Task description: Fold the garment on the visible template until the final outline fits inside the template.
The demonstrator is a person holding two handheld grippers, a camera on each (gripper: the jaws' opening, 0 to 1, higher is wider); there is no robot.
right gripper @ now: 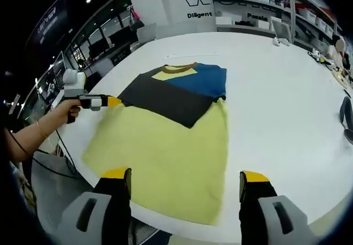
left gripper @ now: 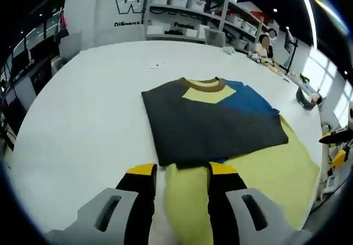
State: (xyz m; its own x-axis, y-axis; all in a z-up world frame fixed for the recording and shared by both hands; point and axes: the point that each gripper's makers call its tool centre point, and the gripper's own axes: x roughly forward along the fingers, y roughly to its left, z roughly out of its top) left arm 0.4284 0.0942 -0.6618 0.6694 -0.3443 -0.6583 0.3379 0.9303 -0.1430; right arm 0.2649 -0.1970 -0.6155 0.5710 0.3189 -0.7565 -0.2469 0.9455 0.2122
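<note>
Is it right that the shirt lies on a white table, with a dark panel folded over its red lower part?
Not quite: the lower part is yellow, not red. The right gripper view shows the shirt on the white table, with the dark panel folded over the yellow cloth.

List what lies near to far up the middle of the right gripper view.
Yellow shirt body → dark folded panel → blue shoulder area → brown collar → bare white table → shelves with bins.
</note>
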